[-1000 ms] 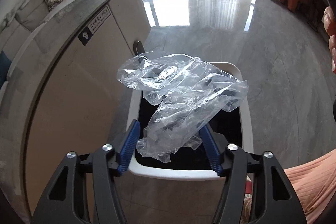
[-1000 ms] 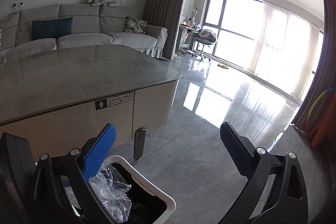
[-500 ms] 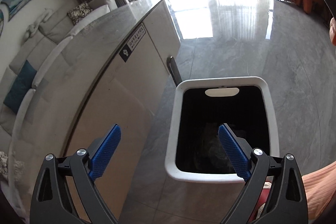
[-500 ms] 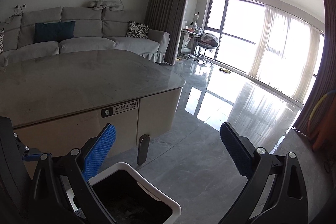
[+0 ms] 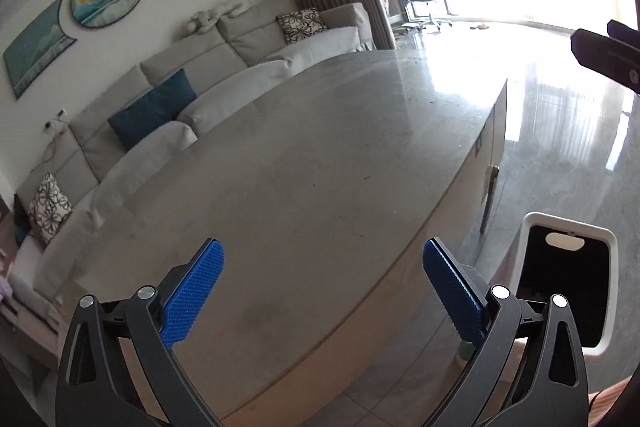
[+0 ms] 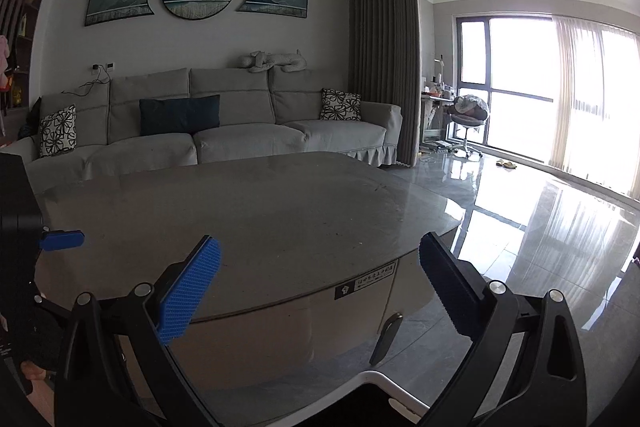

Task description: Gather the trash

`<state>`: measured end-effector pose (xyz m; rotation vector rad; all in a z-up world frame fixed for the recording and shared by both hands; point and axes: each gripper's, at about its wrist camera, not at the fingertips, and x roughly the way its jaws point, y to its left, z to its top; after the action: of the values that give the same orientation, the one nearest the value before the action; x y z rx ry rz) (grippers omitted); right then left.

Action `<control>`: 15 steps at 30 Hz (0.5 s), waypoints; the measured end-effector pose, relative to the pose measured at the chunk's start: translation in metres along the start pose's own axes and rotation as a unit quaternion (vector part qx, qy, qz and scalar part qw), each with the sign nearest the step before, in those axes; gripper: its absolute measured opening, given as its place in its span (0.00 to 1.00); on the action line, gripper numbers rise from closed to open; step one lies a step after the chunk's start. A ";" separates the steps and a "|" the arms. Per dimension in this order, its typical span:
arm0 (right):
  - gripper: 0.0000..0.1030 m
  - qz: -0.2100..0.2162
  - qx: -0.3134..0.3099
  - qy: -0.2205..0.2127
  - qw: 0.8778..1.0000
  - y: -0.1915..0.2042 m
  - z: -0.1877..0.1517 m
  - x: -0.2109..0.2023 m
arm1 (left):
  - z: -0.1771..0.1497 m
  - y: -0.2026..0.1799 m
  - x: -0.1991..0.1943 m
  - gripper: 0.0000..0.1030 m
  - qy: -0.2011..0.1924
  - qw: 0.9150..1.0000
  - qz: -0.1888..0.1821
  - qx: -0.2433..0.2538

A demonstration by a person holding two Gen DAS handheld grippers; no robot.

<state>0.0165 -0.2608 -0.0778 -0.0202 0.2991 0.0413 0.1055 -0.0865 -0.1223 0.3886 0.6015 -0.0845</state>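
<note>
My left gripper (image 5: pixel 323 247) hangs over the grey stone table (image 5: pixel 320 147), its jaws opening wide with nothing between the blue pads. The white trash bin (image 5: pixel 611 287) with a dark inside stands on the floor at the table's end, low and to the right of that gripper. In the right wrist view my right gripper (image 6: pixel 320 241) is open and empty, pointing across the table (image 6: pixel 260 207), with the bin's rim (image 6: pixel 384 379) just below it. One blue pad of the left gripper (image 6: pixel 62 240) shows at the left edge. No trash shows on the table.
A grey sofa (image 6: pixel 224 135) with cushions runs behind the table. Glossy tiled floor (image 6: pixel 540 227) spreads to the right toward bright windows, with an office chair (image 6: pixel 468 123) near them. A metal table leg (image 5: pixel 490 195) stands next to the bin.
The clear plastic bag left the left gripper and dropped into the bin. That gripper opened wider, rose and swung left over the table. The right gripper rose too; the bin sank to the frame's edge.
</note>
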 end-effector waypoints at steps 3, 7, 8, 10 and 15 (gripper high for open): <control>0.96 0.036 -0.025 0.009 0.999 0.036 0.002 0.012 | 0.001 0.044 0.004 0.96 -0.001 0.999 0.014 -0.044; 0.96 0.091 -0.052 0.033 0.994 0.085 -0.001 0.031 | -0.007 0.091 0.011 0.96 -0.018 0.995 0.046 -0.090; 0.96 0.104 -0.057 0.041 0.992 0.097 -0.003 0.036 | -0.010 0.100 0.014 0.96 -0.022 0.993 0.058 -0.101; 0.96 0.125 -0.067 0.055 0.988 0.119 -0.006 0.045 | -0.016 0.119 0.021 0.96 -0.014 0.990 0.061 -0.130; 0.96 0.156 -0.092 0.071 0.981 0.162 -0.011 0.060 | -0.016 0.153 0.029 0.96 0.002 0.983 0.046 -0.176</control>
<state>0.0636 -0.0974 -0.1084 -0.1598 0.4394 0.3807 0.1497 0.0625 -0.1003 0.0732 0.5877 0.1100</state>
